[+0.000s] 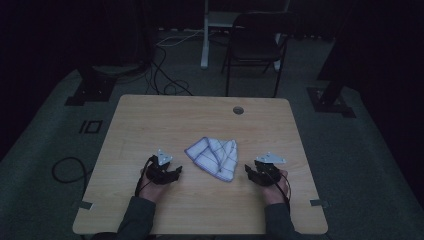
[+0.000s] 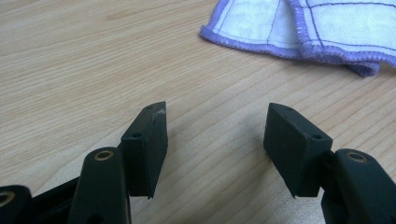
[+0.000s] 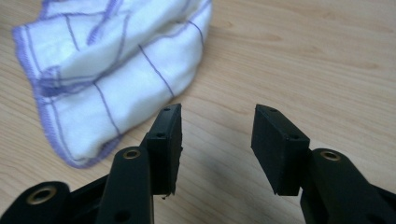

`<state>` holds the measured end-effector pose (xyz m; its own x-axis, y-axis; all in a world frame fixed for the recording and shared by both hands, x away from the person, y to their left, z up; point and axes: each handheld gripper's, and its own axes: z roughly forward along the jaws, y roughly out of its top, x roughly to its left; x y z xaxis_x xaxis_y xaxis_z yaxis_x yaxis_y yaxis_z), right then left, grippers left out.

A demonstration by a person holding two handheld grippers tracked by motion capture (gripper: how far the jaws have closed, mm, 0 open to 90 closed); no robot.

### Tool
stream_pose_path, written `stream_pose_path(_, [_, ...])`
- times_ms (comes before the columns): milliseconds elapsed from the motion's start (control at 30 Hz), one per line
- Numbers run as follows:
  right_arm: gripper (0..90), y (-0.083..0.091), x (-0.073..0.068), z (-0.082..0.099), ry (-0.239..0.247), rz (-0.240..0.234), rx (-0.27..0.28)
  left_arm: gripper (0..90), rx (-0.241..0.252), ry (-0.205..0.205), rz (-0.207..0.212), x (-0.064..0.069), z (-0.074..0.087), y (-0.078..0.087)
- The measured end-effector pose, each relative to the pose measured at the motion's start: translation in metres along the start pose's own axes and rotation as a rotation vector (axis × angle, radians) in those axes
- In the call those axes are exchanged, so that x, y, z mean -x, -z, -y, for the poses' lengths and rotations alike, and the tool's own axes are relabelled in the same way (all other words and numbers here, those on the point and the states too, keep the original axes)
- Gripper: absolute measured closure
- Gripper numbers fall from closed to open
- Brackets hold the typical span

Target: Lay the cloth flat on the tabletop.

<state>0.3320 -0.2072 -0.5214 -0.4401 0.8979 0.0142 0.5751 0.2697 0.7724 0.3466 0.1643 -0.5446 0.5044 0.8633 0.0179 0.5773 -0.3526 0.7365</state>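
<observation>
The folded cloth [image 1: 214, 158] looks soft and limp; both empty, open claws, left [image 1: 172, 172] and right [image 1: 251, 174], should pinch its hemmed edges.

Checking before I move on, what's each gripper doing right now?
Left gripper: open, holding nothing.
Right gripper: open, holding nothing, beside the cloth.

The cloth [image 1: 214, 157] is white, crossed by thin dark-violet grid lines, with a lilac stitched hem along its edges. The table [image 1: 150, 120] is light wood with a fine brown grain. Both the left gripper [image 1: 176, 171] and the right gripper [image 1: 248, 171] are black, with brass-coloured eyelets. The person's sleeves [image 1: 137, 216] look dark grey, though the light is dim.
</observation>
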Motion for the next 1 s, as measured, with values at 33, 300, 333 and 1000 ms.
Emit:
stream_pose_path(33, [54.7, 0.002, -0.003, -0.002, 0.009, -0.003, 0.012, 40.5, 0.000, 0.000, 0.000, 0.000, 0.000, 0.000])
stream_pose_path(300, [57.9, 0.005, -0.012, -0.007, 0.030, -0.021, 0.012, 40.5, 0.000, -0.003, 0.003, 0.000, 0.000, 0.000])
stream_pose_path(333, [58.4, 0.005, -0.014, -0.008, 0.035, -0.024, 0.010, 40.5, 0.000, -0.003, 0.004, -0.001, 0.000, 0.000])
stream_pose_path(1000, [61.7, 0.011, -0.035, -0.027, 0.106, -0.060, 0.052, 40.6, 0.001, -0.006, 0.009, -0.001, 0.000, 0.000])
